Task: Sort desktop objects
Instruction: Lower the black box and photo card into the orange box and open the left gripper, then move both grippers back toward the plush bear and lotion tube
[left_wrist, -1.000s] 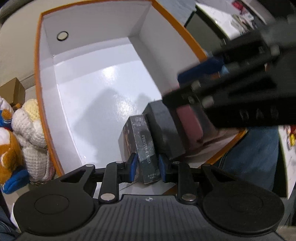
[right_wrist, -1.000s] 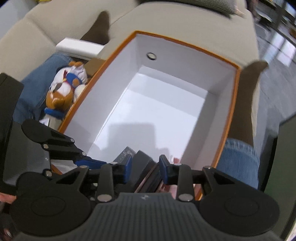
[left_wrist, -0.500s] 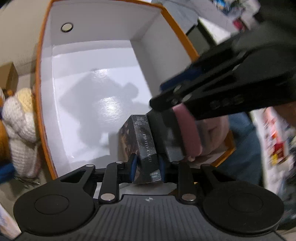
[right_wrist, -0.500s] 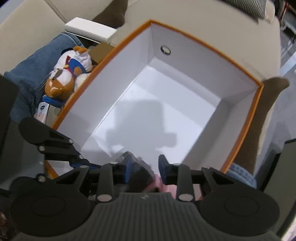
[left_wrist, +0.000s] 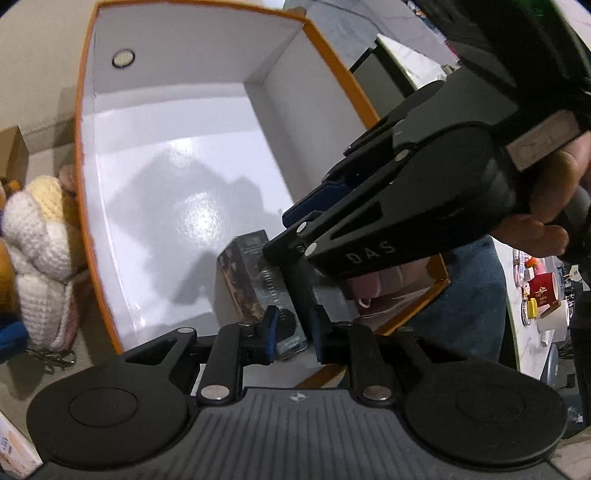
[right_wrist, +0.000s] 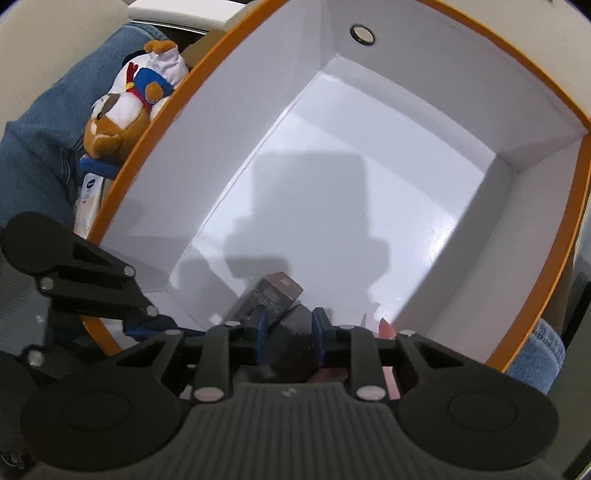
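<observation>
Sorting is at the put-down stage, judging by how things lie. At the far left, outside on the pale surface, a crocheted plush (left_wrist: 37, 258) leans on the wall of the orange-rimmed box (left_wrist: 83, 184), not yet sorted.

Inside the box, at its near end, the dark card box (left_wrist: 255, 280) stands upright on the white floor. The left tool (left_wrist: 293, 326) straddles its lower end. Its jaws are opening, with the card box between them and slack showing beside the right pad, so this item looks delivered.

Just right of it, the right tool (right_wrist: 288, 328) points steeply down into the same near corner. Its blue pads stand narrow on a dark grey case (right_wrist: 295, 321), which seems to lean against the card box. Whether the case rests on the floor I cannot tell. A pink item (left_wrist: 365, 286) lies further right, against the near wall.

Next, the left tool probably should lift straight off without toppling the card box. The right one needs to settle the case beside it and let go.
</observation>
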